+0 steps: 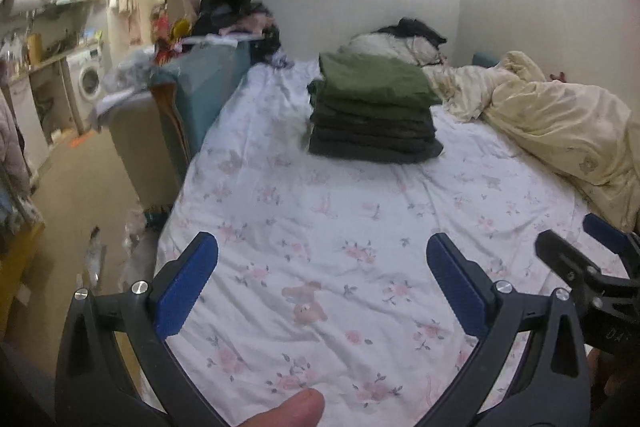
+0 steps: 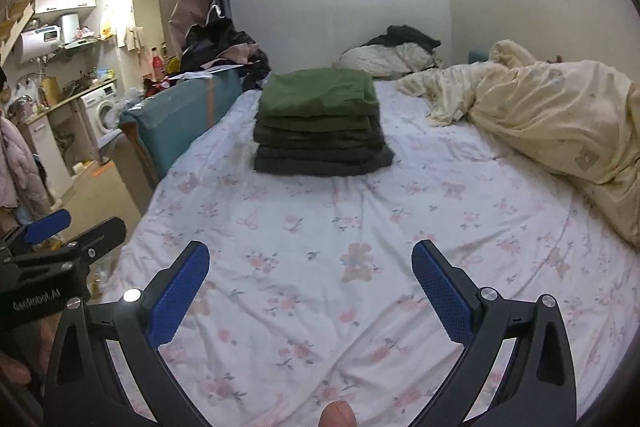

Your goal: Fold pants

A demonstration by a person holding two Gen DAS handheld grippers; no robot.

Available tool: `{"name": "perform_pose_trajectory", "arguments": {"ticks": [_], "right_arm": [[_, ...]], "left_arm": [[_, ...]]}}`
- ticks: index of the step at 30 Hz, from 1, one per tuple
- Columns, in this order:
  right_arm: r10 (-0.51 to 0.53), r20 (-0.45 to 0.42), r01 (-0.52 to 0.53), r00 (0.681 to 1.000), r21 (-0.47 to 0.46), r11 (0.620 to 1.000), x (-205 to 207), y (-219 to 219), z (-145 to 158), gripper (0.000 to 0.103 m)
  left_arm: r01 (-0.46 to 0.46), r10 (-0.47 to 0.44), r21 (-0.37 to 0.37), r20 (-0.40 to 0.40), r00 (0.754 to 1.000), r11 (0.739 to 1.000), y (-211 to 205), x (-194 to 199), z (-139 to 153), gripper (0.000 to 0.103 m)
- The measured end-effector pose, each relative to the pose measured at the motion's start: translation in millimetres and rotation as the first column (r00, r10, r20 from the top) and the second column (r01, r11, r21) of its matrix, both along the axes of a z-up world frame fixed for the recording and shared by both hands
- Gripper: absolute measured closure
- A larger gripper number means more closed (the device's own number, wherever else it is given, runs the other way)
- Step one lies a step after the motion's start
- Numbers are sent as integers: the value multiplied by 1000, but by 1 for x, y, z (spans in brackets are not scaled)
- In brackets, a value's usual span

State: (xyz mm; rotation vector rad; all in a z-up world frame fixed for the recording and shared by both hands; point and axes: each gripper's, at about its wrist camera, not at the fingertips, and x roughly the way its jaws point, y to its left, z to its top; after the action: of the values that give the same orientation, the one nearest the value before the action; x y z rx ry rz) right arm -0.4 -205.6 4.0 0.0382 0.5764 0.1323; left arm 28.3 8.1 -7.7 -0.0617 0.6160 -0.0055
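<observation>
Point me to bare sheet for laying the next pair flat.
Free: the floral sheet between the open left claw and right claw and the folded stack. Narrow strip left of the stack. Crowded: cream duvet along the right, pillows behind.

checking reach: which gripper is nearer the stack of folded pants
Neither clearly. Left gripper and right gripper both hover open and empty over the floral sheet, short of the stack of folded pants; the stack lies ahead of both.
</observation>
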Motion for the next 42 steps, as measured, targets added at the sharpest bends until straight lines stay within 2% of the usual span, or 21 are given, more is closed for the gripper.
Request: {"name": "perform_pose_trajectory", "arguments": {"ticks": [2,6,9,21,42], "right_arm": [[-10,0,10,1000,-11,1000,1,-1,-3,0],[-21,-13,21,1000,10,1000,4,-6,-4,0],[-24,-9,24,1000,18,1000,4,-8,-3,0],[-37,-37,38,999,27,999,6,-14,-4,0],[-32,-34,33,999,32,999,6,-18,-5,0]], "left_arm": [[-7,7,-15,-14,1000,1000,2,2,-4,0],[9,-9,17,-6,1000,1000,-2,-1,-6,0],[29,-29,11,5,1000,1000,-3,-5,-4,0],[17,-18,36,16,1000,999,0,-7,0,0],[14,-14,22,17,1000,1000,3,-7,0,0]]}}
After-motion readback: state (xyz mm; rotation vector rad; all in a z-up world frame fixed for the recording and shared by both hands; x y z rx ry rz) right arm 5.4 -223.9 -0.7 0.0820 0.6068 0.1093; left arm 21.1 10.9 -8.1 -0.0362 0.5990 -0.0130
